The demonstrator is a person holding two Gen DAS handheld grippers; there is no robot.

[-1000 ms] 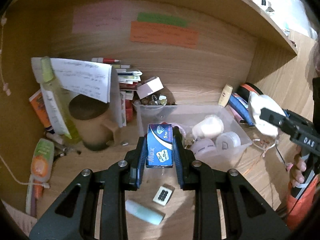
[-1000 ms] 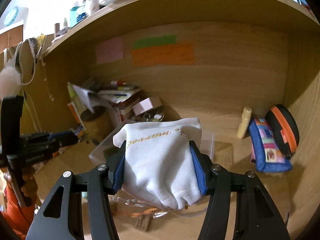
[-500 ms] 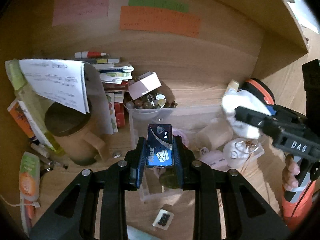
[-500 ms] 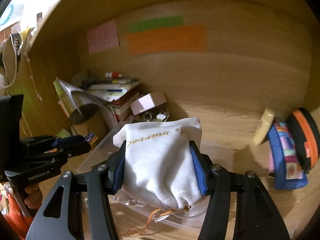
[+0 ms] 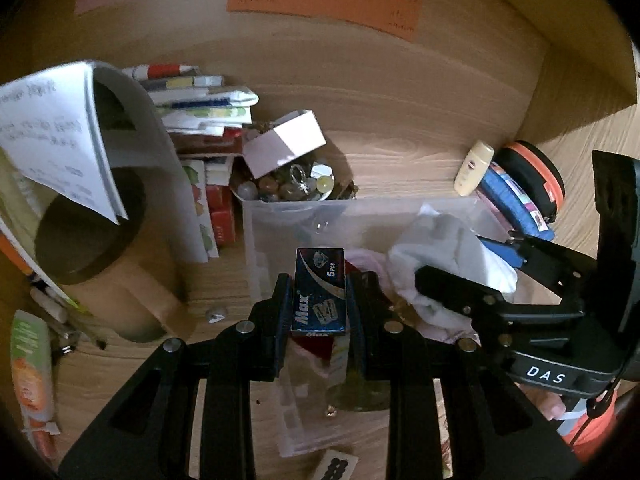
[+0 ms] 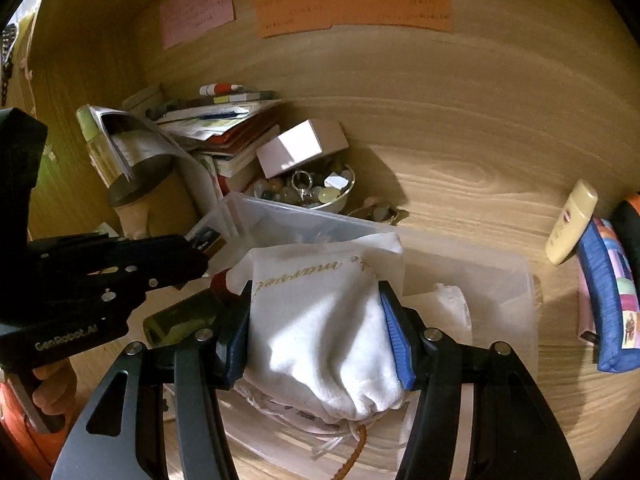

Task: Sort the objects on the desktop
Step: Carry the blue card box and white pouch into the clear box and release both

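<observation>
Along the counter's left edge the tan mug (image 5: 92, 264) with the sheet of paper (image 5: 52, 140) draped over it and the stack of books (image 5: 200, 120) stand where they did a second ago; only the view has closed in on them.

The left claw (image 5: 319, 300) is clamped almost shut on a small blue "Max" box (image 5: 319, 292), pads pressing its two long sides. A second ago that box hung above bare counter in front of the clear plastic bin (image 5: 256, 248); now it hangs over the bin's near-left part, above things already lying inside.

To the right, the right claw (image 6: 320, 320) stands about half open yet firmly closed on a white cloth pouch (image 6: 320, 320), its drawstrings trailing below. It too has come forward and down, from short of the bin (image 6: 500, 280) to directly over its middle. The left-wrist view shows the pouch (image 5: 448, 264) already at rim level.

Further right, by the counter's back right corner, the cream tube (image 6: 572, 224) and blue pencil case (image 6: 608, 300) lie untouched.

Both items look ready to be released into the bin; neither claw has let go yet.
</observation>
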